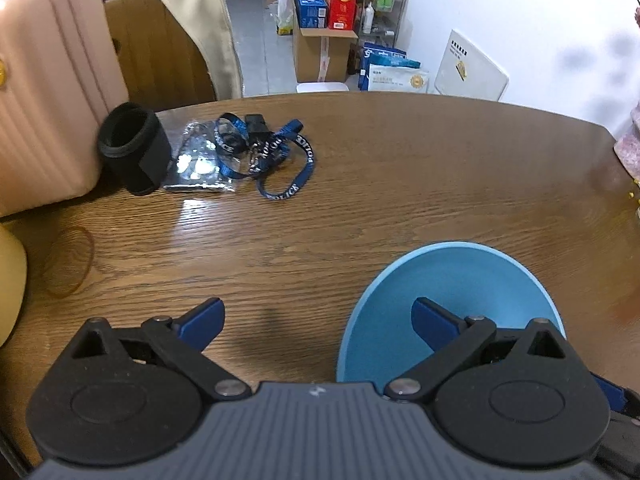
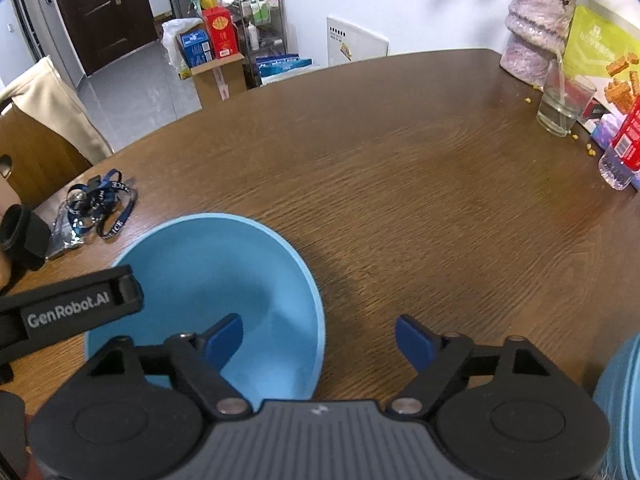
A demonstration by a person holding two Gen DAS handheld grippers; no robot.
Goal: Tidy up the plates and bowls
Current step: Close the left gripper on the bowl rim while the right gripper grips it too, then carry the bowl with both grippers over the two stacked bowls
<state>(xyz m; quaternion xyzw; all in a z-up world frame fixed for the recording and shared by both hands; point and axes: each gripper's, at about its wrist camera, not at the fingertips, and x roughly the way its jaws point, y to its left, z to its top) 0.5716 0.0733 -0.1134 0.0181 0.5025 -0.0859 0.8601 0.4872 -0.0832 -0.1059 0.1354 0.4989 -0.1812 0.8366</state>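
Blue bowl (image 2: pixel 208 292) upright on the wooden tabletop (image 2: pixel 400 200), between both claws. Left claw (image 1: pixel 318 320) wide open, empty, right finger over the bowl. Right claw (image 2: pixel 319 340) open, gripping nothing, left finger over the bowl.

Right wrist view. The right gripper (image 2: pixel 319 340) points down at a brown wooden worktop (image 2: pixel 400 184), its blue fingers (image 2: pixel 414 342) spread apart with the rim of a light blue bowl (image 2: pixel 224 272) between them; the left finger hangs over the bowl's inside, the right over bare wood. The pads do not press the rim. The left gripper (image 2: pixel 80 308) enters from the left edge above the bowl. Blue lanyards (image 2: pixel 102 204) lie far left. A pink vase (image 2: pixel 536 28), a glass (image 2: pixel 564 106) and a water bottle (image 2: pixel 622 156) stand at the far right.
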